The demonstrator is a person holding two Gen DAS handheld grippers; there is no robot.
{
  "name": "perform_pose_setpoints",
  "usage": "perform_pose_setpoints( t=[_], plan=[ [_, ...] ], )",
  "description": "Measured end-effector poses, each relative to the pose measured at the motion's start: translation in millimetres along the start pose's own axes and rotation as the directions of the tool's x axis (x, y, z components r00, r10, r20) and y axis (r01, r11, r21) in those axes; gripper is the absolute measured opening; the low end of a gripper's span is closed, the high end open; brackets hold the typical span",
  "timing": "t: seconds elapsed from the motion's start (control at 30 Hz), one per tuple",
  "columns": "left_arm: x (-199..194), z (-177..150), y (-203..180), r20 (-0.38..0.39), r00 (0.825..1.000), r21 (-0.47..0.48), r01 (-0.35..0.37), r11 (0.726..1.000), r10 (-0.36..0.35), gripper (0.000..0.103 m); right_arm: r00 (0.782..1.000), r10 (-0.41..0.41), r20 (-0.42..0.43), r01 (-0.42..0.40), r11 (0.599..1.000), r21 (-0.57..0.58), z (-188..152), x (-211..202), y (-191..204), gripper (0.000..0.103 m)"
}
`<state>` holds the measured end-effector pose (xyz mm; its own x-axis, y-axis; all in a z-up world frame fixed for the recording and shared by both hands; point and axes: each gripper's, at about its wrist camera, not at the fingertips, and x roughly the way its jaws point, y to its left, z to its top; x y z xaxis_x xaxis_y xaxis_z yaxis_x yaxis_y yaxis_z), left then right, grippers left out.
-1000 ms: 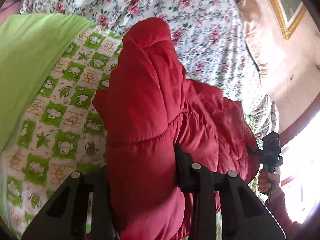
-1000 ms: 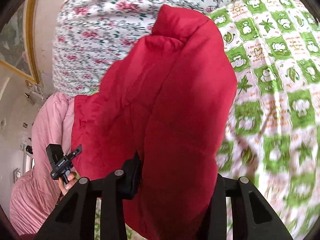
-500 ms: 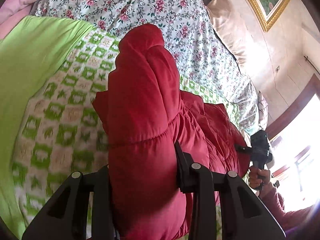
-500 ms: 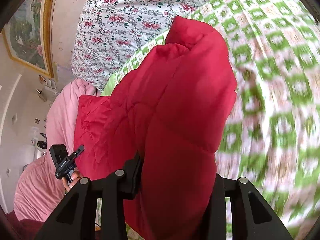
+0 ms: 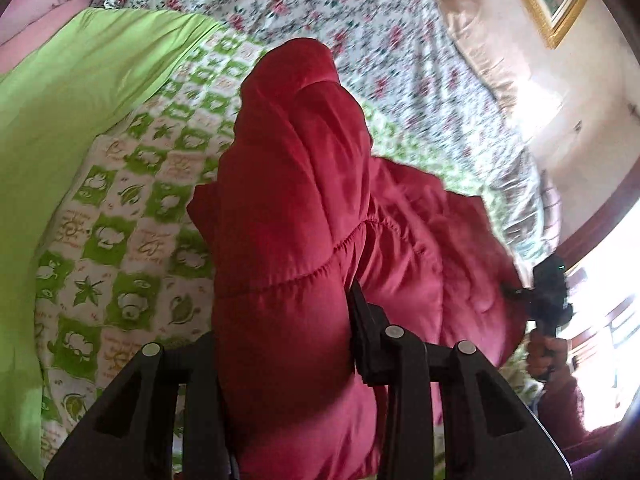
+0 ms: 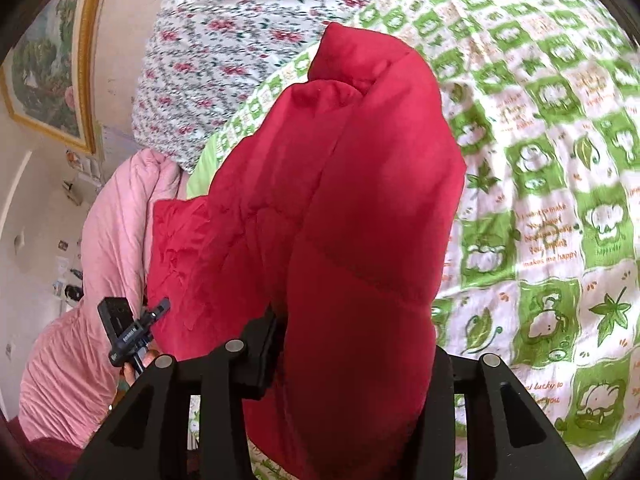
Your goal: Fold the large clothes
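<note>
Jacket (image 5: 288,216) lower, nearer quilt (image 5: 132,184) than before

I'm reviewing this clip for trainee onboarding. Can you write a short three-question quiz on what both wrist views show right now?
1. True or false: the left tool and the right tool are each shut on the red padded jacket.
2. Multiple choice: what lies directly beneath the jacket? A) a bare wooden floor B) the green-and-white checked blanket C) a blue plastic tray
3. Fill in: in the right wrist view, the bedding bunched at the left, behind the other tool, is coloured ____.

Key:
1. True; padded fabric fills the gap between each tool's fingers.
2. B.
3. Pink, the pink quilt.
</note>
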<state>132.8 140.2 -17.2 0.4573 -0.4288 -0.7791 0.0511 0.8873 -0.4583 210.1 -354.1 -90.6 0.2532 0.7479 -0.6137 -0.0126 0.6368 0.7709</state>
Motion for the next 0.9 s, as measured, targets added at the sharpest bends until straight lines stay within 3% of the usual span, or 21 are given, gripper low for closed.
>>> perform_pose_setpoints(
  t=[0.13,0.2,0.27,0.5,0.67,0.9],
  plan=[
    [12.3,-0.9,9.4,-0.013,1.000,-0.016,-0.020,1.000,0.020,0.044,1.000,0.004,0.003,-0.004,1.000,0.027,-0.1,4.1,-14.7,0.049],
    [17.7,-0.8,14.1,-0.023,0.999,-0.032,-0.036,0.999,0.035,0.057,1.000,0.005,0.004,-0.005,0.999,0.036,0.1,5.9,-19.5,0.053],
    [22.4,-1.0,15.6,-0.030,0.998,-0.033,-0.056,0.998,0.055,0.061,1.000,-0.001,0.003,0.001,0.999,0.036,0.0,7.4,-21.9,0.056],
    [26.3,0.4,9.8,-0.018,0.985,0.009,-0.169,0.986,0.169,0.085,1.000,-0.009,0.010,0.009,0.998,0.058,-3.0,8.4,-32.5,0.069],
    [20.1,1.2,-0.9,0.012,0.967,0.051,-0.254,0.966,0.254,0.086,0.999,-0.047,0.017,0.046,0.998,0.052,-7.0,2.5,-32.7,0.078],
    [1.2,1.5,-19.7,0.071,0.917,0.126,-0.398,0.908,0.392,0.087,0.986,-0.158,0.047,0.157,0.987,0.024,-10.0,-9.0,-20.3,0.085]
  ],
)
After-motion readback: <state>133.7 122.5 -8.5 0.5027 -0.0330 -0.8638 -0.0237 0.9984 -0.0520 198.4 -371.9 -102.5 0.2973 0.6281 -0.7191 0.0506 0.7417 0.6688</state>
